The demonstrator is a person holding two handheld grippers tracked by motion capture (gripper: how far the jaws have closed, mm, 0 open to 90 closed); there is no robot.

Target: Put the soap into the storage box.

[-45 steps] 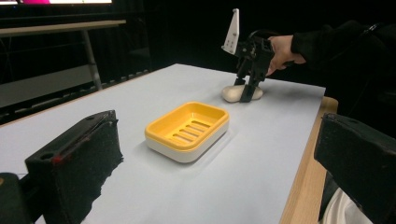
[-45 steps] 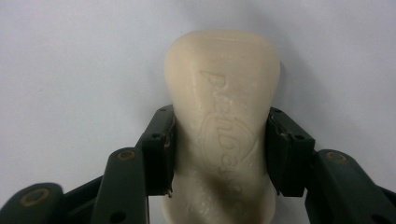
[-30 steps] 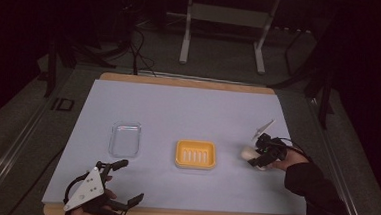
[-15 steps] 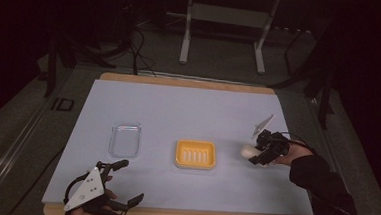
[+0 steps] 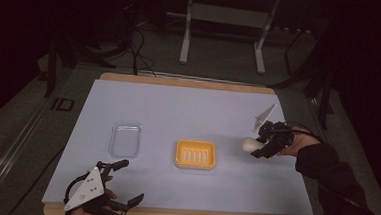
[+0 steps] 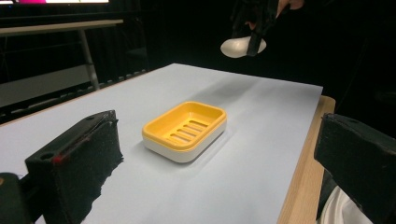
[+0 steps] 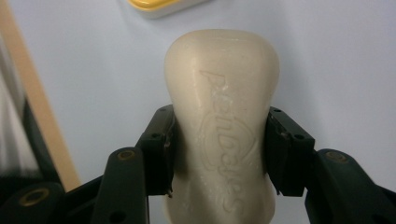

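At the near left corner of the table the left gripper (image 5: 118,183) rests low over the pale blue mat (image 5: 188,112), its jaws spread wide with nothing between them. Just beyond it lies a clear plastic lid or tray (image 5: 125,139), flat on the mat and apart from everything else. At the centre sits the yellow soap dish (image 5: 195,154), its slotted yellow insert nested in a white base, open side up and bare. To its right, off the mat's surface, the right gripper (image 5: 256,146) has its jaws clamped on the two long sides of a cream bar of soap (image 7: 222,121), embossed lettering facing the gripper's camera and the rounded end jutting forward toward the dish; in the left gripper view the bar (image 6: 243,46) hangs clearly above the table. The likely step is setting the soap into the dish. To do it well, the bar should probably be carried across level, turned so its long axis runs along the dish's long side, and lowered until it bears on the slotted floor before the jaws part. Soap is slick and the grip is narrow, so a steady squeeze and a slow, unjerked travel look wise. The idle gripper could steady the dish if it skids.
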